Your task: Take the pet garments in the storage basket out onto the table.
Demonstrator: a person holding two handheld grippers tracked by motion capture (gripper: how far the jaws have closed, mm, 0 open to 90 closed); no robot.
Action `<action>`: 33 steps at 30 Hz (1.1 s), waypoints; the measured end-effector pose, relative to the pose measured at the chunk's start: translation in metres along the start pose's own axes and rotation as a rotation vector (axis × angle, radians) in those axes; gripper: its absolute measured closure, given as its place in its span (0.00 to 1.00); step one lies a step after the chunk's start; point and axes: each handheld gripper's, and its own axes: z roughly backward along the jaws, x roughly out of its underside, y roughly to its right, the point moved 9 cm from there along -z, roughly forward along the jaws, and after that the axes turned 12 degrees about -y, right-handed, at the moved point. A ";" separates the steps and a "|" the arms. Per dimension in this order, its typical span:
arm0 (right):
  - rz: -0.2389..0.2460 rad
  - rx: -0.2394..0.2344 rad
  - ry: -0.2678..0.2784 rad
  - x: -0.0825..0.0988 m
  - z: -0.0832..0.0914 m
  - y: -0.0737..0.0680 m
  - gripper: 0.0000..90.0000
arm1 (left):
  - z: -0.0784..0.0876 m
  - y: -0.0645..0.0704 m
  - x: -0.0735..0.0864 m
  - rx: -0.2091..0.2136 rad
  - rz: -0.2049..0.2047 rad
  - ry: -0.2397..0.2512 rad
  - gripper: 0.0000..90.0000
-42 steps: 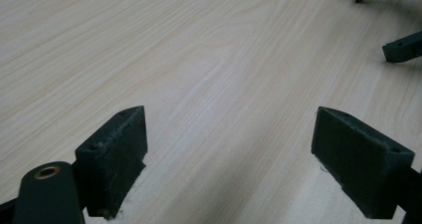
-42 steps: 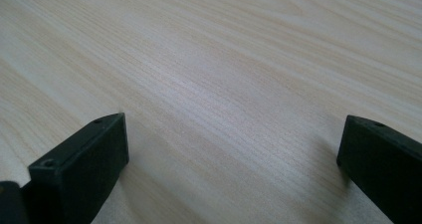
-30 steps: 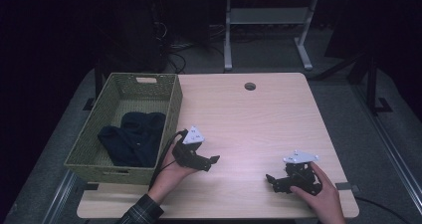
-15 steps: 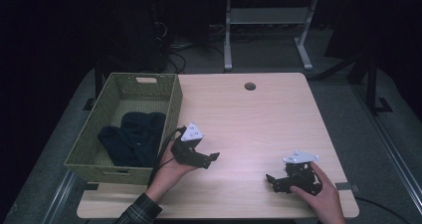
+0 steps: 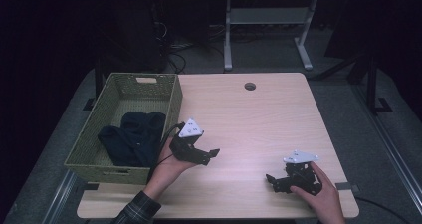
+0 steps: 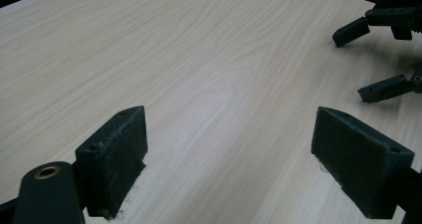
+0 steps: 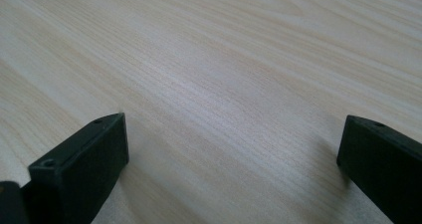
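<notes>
My left gripper (image 5: 211, 153) jaws wide, nothing between them, held just above the table (image 5: 259, 114). My right gripper (image 5: 272, 180) also spread wide, empty, low on the table near its front edge. Woven green basket (image 5: 122, 87) just left of my left gripper, overhanging the table's left edge; dark cloth (image 5: 130, 137) bundled inside it, can't tell what garment. Cable hole (image 5: 250, 86) far ahead of both grippers. From the left gripper view, right gripper's jaws (image 6: 378, 55) cut off at the frame's right edge. Bare wood between the grippers, nothing blocking.
</notes>
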 end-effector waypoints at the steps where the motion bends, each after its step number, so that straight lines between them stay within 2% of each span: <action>1: 0.002 0.001 0.000 0.000 0.000 0.000 0.00 | 0.001 0.000 -0.001 0.000 -0.006 0.003 0.16; 8: 0.002 0.001 0.000 0.000 0.000 0.000 0.00 | 0.007 -0.001 -0.008 0.004 -0.010 0.010 0.16; 30: 0.003 0.002 0.001 0.000 0.000 0.000 0.00 | 0.029 -0.016 -0.030 -0.017 -0.026 0.015 0.16; 33: 0.005 0.003 0.002 0.000 0.000 0.001 0.00 | 0.033 -0.019 -0.033 -0.018 -0.017 0.020 0.16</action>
